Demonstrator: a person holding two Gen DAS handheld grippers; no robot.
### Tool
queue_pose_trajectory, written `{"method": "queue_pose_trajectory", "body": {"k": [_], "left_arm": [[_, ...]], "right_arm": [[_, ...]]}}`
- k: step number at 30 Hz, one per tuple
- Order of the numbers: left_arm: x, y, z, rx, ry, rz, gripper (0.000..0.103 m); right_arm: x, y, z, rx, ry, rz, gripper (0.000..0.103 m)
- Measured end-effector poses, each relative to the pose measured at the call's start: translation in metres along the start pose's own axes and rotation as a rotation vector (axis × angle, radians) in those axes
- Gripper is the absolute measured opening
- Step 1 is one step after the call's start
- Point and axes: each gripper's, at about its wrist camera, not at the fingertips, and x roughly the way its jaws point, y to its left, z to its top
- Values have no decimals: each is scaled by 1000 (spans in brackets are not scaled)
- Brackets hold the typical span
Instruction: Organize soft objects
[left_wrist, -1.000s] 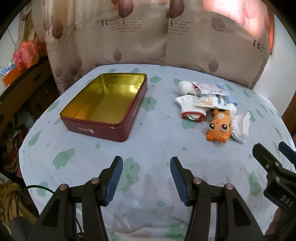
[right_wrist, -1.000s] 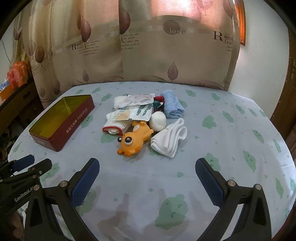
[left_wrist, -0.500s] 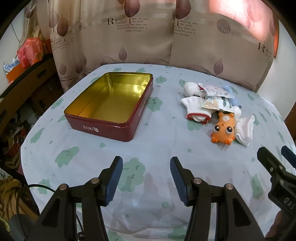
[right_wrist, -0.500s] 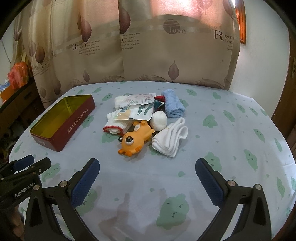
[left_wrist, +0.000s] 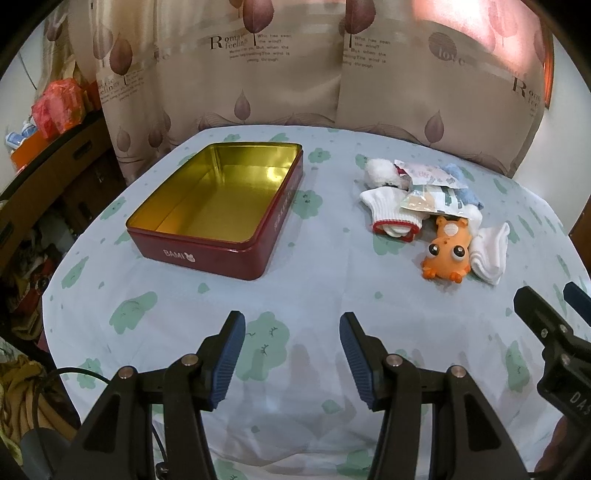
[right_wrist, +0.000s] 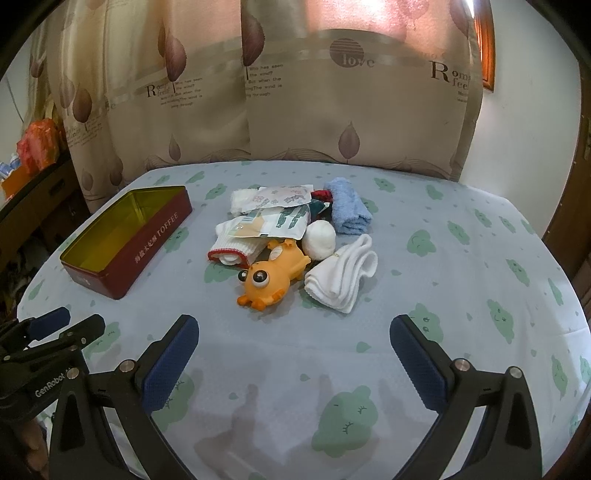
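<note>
- Nothing has changed over the last second: left gripper (left_wrist: 291, 354) and right gripper (right_wrist: 293, 365) remain stationary, jaws apart, empty.
- Soft-object pile (right_wrist: 295, 240) lies ahead of the right gripper; tin (left_wrist: 221, 199) ahead-left of the left one, empty.
- Sorting not yet begun.

dark red item (right_wrist: 320, 195) mostly hidden under packets (right_wrist: 284, 218), identity unclear
</note>
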Motion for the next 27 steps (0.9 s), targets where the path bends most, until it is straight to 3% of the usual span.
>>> {"method": "queue_pose_trajectory", "body": {"k": [19, 27], "left_arm": [[3, 2, -2, 9, 12, 2, 55], [4, 4, -2, 16, 13, 14, 54]], "right_arm": [[3, 1, -2, -12, 15, 5, 103], [10, -20, 3, -10, 40, -6, 101]]}}
